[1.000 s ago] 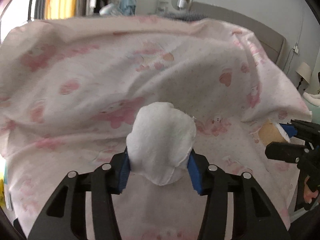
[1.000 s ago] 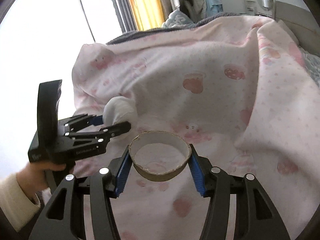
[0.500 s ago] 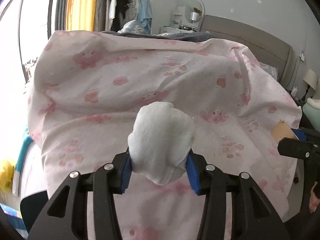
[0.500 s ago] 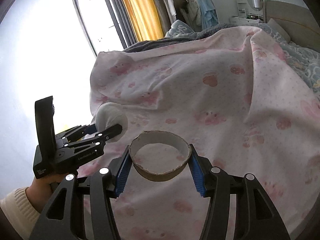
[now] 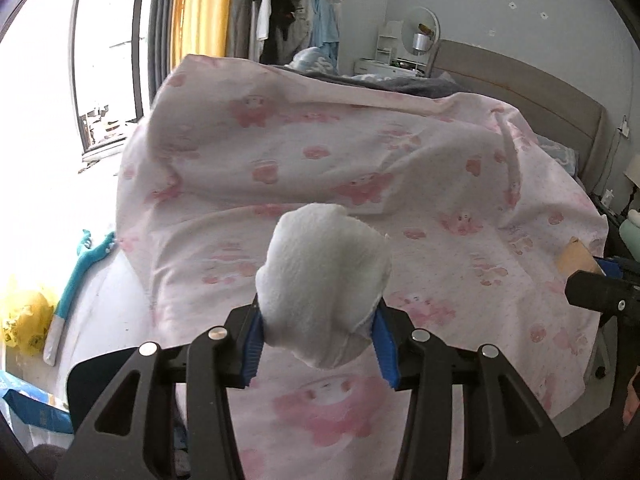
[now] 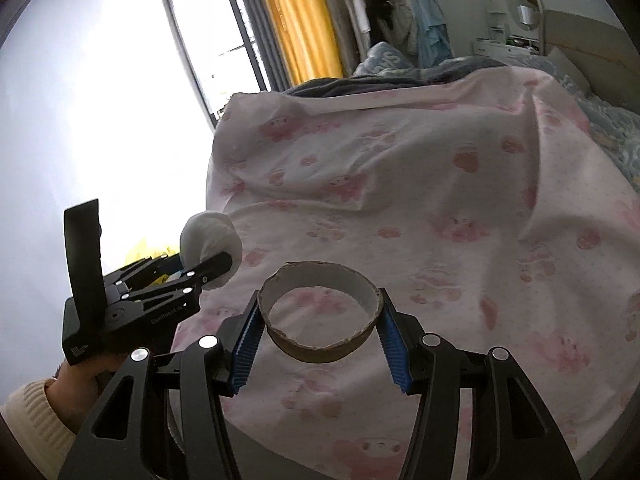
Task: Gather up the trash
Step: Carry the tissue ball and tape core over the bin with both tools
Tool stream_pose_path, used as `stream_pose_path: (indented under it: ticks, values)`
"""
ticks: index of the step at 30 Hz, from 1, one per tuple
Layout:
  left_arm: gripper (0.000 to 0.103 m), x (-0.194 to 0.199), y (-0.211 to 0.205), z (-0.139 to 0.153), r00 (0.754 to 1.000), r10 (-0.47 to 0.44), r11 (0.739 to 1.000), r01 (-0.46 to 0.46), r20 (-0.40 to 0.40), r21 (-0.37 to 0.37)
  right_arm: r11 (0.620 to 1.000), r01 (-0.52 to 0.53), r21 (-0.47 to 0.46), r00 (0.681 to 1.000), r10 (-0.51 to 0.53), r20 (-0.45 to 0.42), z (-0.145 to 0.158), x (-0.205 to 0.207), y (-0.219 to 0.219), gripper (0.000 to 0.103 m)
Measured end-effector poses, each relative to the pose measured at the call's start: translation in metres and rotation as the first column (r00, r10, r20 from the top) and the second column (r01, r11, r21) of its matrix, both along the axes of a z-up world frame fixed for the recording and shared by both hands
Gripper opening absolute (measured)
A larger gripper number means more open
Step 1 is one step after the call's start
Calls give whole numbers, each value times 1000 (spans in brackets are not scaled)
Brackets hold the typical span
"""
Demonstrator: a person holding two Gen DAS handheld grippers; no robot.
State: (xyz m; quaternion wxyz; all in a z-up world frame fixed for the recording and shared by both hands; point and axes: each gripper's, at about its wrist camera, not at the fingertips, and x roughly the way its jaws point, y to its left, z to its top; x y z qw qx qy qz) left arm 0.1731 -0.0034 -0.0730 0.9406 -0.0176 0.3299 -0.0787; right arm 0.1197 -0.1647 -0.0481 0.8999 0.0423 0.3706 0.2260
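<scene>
A bed covered by a pale pink blanket (image 5: 360, 184) printed with pink cartoon animals fills the middle of the room, with a grey headboard (image 5: 532, 88) at its far right corner, a bright window and orange curtain (image 6: 296, 20) beyond its far left edge, and clothes (image 5: 288, 12) hanging by the wall. Held above the blanket's near edge, the left gripper (image 5: 320, 336) is clamped on a wad of white tissue (image 5: 324, 280), its blue pads pressing both sides. Beside it, the right gripper (image 6: 320, 340) squeezes a short cardboard ring (image 6: 320, 312) between its pads, open end up.
</scene>
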Motion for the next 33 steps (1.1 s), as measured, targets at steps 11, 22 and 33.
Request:
stream_pose_path:
  ticks: [11,22,33]
  values:
    - [49,-11,51,0,998,67,998,-67,-11,1,997,-79,-7,997,79,10,6,1,60,55]
    - [49,-23,102,-15,988,124,992,-121,-96,36,983,-184,-9,983,184,13,5,2,135,55]
    - [49,-36,156,-39,962,192,981,-191,-192,25,965,-262,-9,965,262,-9,-4,0,202,55]
